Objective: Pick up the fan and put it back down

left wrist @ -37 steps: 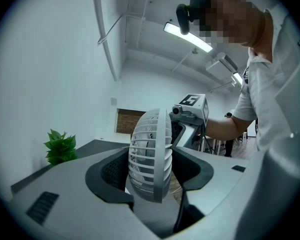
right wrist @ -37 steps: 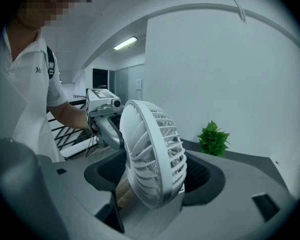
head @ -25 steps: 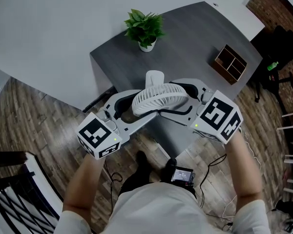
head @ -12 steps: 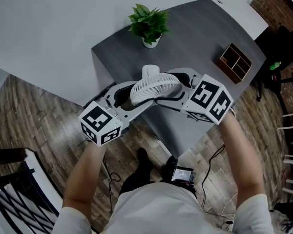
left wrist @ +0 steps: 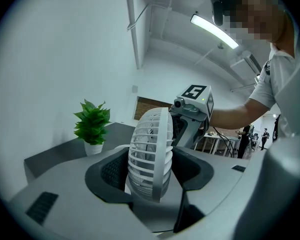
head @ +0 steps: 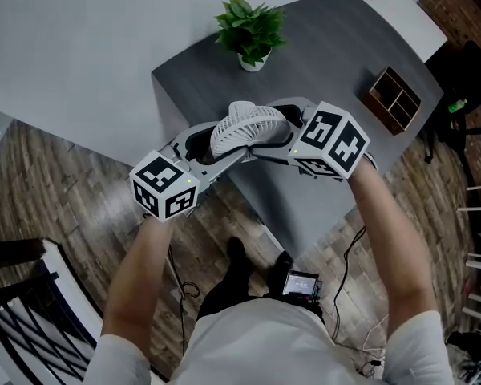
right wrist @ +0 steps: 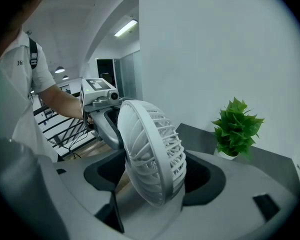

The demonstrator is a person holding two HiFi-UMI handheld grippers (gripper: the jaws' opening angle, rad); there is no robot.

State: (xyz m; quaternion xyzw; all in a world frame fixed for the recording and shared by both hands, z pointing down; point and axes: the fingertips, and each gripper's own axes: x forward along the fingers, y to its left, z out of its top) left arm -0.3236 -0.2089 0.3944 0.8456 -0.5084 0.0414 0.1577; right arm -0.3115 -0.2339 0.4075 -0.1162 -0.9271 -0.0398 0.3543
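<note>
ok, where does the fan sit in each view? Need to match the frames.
Head view: fan upper centre, seen from above.
Left gripper view: fan centre, lower half, nearly edge-on.
Right gripper view: fan centre, lower half, grille tilted.
Shared landmark: potted plant, above the fan in the head view, left of it in the left gripper view, right of it in the right gripper view.

office-type workspace. grey desk [head: 329, 62] against plain white wall, upper centre of head view. small potted plant [head: 251, 29] near its far edge, wooden desk organiser [head: 397, 100] toward right end. dark office chair [head: 465, 95] at right edge, brick wall [head: 465, 10] in upper right corner. wood-look plank floor [head: 56, 191] at left. left gripper view: ceiling strip light [left wrist: 213, 30] upper right, more tables [left wrist: 220, 144] and standing people at far right.
</note>
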